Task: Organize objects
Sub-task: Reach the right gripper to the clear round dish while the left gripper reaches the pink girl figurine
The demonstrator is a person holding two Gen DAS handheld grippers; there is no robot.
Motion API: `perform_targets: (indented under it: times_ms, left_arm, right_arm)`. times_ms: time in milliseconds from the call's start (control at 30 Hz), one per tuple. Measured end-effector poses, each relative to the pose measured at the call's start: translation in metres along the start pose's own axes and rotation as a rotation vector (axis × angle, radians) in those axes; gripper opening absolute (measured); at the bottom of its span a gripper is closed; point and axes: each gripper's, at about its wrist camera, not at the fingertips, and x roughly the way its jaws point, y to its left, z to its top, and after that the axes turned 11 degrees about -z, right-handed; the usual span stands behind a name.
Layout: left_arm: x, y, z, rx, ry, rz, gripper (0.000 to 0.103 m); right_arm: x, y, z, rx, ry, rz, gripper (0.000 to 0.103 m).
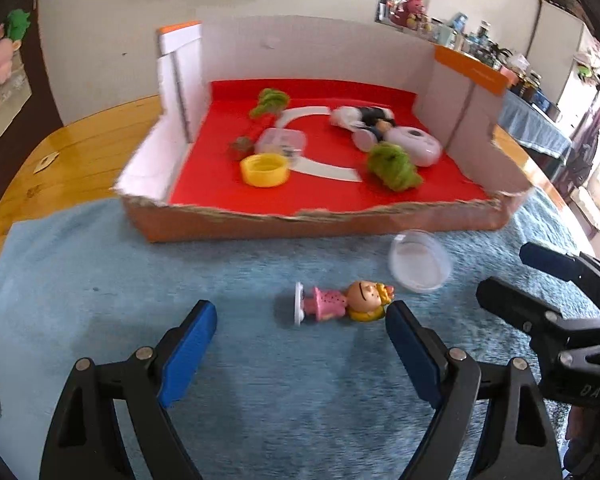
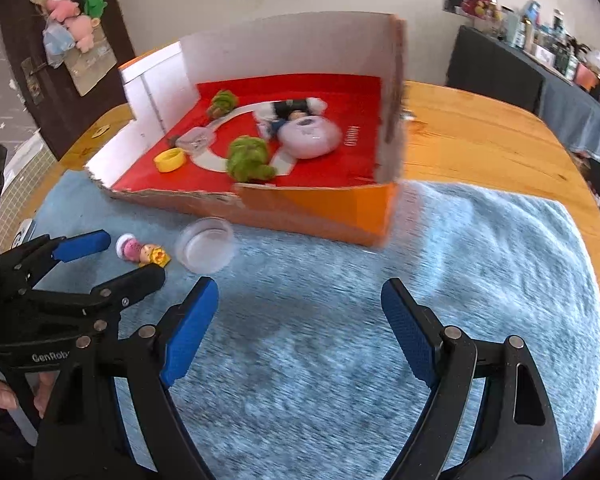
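Left gripper: held wide open, nothing gripped
Right gripper: held wide open, empty
Doll: laid on blue mat

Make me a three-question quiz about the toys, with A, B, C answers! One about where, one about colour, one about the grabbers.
1. Where does the little doll lie?
A. in the box
B. on the blue mat
C. in the clear cup

2. What colour is the box floor?
A. red
B. green
C. black

3. How is the left gripper?
A. shut on the doll
B. open
C. shut, empty

Answers: B, the doll lies on the blue mat outside the box; A, the lining is red; B, its fingers stand wide apart.
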Motion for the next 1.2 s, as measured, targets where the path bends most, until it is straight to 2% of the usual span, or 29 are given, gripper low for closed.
perform_targets:
  times_ms: [200, 633, 833, 867, 933, 967, 1100, 1200]
  left_arm:
    - [-0.007, 0.026, 0.0, -0.032, -0.009, -0.003, 0.088]
    - [-0.006, 0.034, 0.008, -0.002, -0.023, -0.053, 0.086]
    - [-0.002, 0.031, 0.008, 0.022, -0.035, -0.014, 0.08]
    - [-0.001, 0.029, 0.008, 0.028, -0.036, -0.003, 0.078]
    - [0.0, 0.026, 0.007, 0.037, -0.04, 0.012, 0.076]
    - [0.0, 0.024, 0.007, 0.04, -0.041, 0.019, 0.074]
    - [-0.002, 0.025, 0.006, 0.033, -0.049, 0.028, 0.067]
    - [-0.006, 0.03, 0.004, 0.014, -0.056, 0.014, 0.061]
  right_arm:
    - [0.009, 0.021, 0.006, -0.034, 0.005, 0.019, 0.084]
    - [0.022, 0.033, 0.015, -0.057, 0.006, 0.021, 0.084]
    - [0.024, 0.039, 0.016, -0.089, -0.007, 0.012, 0.082]
    - [0.024, 0.041, 0.016, -0.099, -0.013, 0.008, 0.079]
    - [0.022, 0.044, 0.015, -0.111, -0.022, 0.002, 0.066]
    - [0.021, 0.045, 0.015, -0.112, -0.024, 0.005, 0.065]
    - [0.019, 0.05, 0.013, -0.124, -0.032, 0.018, 0.041]
    - [0.017, 0.054, 0.011, -0.135, -0.037, 0.008, 0.04]
